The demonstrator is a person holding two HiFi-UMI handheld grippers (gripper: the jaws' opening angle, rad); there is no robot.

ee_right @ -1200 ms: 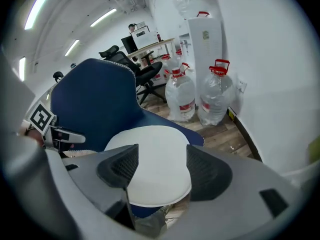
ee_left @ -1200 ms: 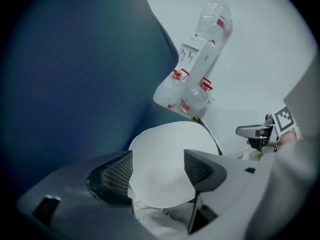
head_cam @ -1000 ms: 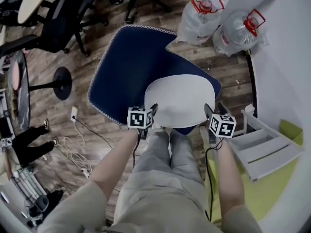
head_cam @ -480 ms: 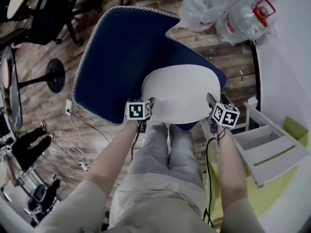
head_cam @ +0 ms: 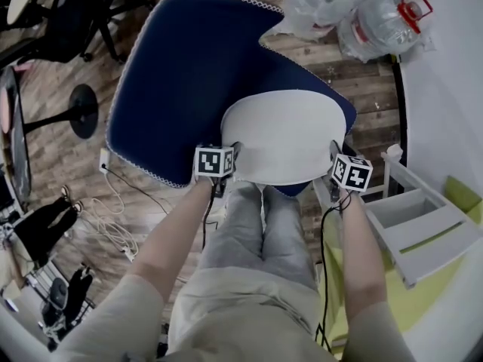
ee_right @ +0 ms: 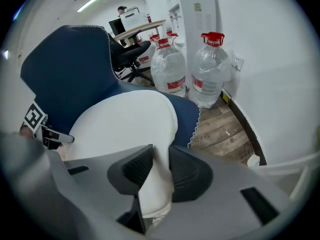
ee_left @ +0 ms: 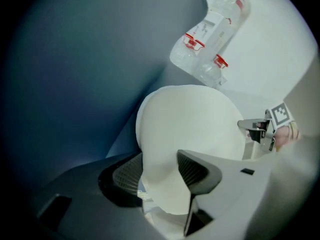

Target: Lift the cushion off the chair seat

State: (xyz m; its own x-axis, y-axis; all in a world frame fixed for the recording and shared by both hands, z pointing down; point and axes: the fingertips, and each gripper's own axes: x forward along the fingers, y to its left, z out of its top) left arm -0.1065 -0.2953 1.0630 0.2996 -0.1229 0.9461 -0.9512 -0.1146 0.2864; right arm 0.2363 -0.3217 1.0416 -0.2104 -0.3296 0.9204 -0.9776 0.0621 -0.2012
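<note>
A white rounded cushion (head_cam: 283, 142) lies on a big dark blue pad with white lace trim (head_cam: 189, 74) that hides the chair seat. My left gripper (head_cam: 232, 151) is at the cushion's near left edge. In the left gripper view the cushion (ee_left: 190, 129) fills the gap of that gripper (ee_left: 160, 176), whose jaws have just been closing, and both pads touch it. My right gripper (head_cam: 334, 148) is at the near right edge. Its jaws have also just been closing, and they (ee_right: 159, 171) pinch the cushion's rim (ee_right: 125, 121) thin. The blue pad (ee_right: 65, 69) lies behind.
Large water bottles (head_cam: 377, 21) stand on the wood floor beyond the chair, against a white wall. A white stepped stand (head_cam: 415, 225) is close at the right. Office chairs (head_cam: 75, 21), a round stool base (head_cam: 83, 111) and loose cables (head_cam: 113, 225) are at the left.
Both grippers have come down from just short of the cushion onto its near side edges. Their jaws now straddle the rim.
</note>
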